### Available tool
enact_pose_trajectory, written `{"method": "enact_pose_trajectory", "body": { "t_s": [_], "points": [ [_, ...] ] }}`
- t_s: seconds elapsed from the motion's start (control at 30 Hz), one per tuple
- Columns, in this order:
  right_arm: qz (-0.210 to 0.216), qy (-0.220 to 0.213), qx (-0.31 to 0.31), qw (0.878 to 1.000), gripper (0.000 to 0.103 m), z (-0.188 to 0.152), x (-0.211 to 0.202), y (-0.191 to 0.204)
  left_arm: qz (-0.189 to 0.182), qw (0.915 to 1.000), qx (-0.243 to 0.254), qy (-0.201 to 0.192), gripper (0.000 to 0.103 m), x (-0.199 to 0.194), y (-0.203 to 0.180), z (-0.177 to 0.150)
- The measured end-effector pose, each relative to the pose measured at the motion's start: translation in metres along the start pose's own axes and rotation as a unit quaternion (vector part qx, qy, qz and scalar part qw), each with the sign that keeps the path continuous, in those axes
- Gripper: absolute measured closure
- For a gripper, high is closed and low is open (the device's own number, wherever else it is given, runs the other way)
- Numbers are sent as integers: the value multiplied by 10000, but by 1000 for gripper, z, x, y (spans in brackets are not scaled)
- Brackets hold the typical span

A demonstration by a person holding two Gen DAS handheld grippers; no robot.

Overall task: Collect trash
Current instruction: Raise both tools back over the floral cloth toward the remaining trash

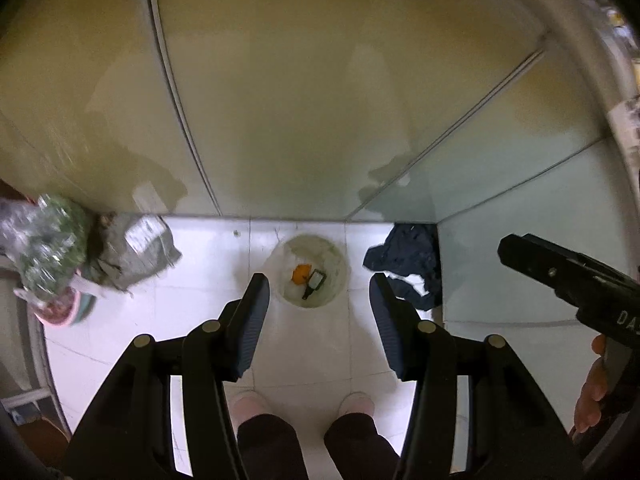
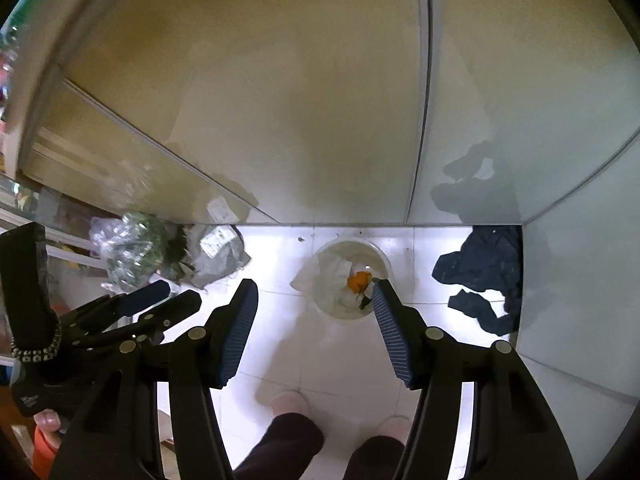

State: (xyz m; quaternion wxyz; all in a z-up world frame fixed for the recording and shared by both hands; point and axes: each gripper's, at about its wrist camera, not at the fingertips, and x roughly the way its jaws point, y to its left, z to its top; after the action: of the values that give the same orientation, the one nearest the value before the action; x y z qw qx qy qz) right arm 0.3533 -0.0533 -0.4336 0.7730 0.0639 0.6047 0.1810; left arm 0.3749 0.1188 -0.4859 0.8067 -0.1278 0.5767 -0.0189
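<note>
Trash (image 1: 301, 274) is seen in a white bin (image 1: 338, 280) on the tiled floor.
Both the left gripper (image 1: 318, 300) and right gripper (image 2: 316, 304) are held empty, jaws apart; no label can be read; dark cloth (image 1: 412, 264) lies beside the bin.

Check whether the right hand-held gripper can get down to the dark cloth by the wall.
Probably yes. The right hand-held gripper is open and empty, and the dark cloth lies uncovered on the floor, right of the white bin, with nothing between them.
</note>
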Motion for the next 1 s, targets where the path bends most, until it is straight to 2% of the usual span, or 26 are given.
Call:
{"method": "enact_pose_trajectory", "body": {
  "t_s": [0.27, 0.4, 0.53, 0.67, 0.8, 1.0],
  "points": [
    [-18, -723, -60, 9974, 47, 17, -124, 47, -68, 9955, 465, -819, 53, -154, -31, 31],
    [-56, -1266, -111, 9919, 47, 22, -189, 75, -168, 9894, 665, -1282, 53, -226, -38, 39],
    [-170, -1852, -162, 9824, 47, 23, -248, 106, -450, 9805, 792, -1741, 53, -297, -40, 45],
    [-316, -2466, -176, 9684, 47, 18, -300, 132, -455, 9692, 970, -2216, 53, -347, -48, 47],
    [-366, -2903, -227, 9560, 47, 16, -336, 152, -441, 9565, 1119, -2657, 50, -393, -46, 52],
    [-512, -3373, -316, 9395, 45, 21, -367, 164, -257, 9432, 1316, -3039, 41, -418, -52, 65]
  ]
}}
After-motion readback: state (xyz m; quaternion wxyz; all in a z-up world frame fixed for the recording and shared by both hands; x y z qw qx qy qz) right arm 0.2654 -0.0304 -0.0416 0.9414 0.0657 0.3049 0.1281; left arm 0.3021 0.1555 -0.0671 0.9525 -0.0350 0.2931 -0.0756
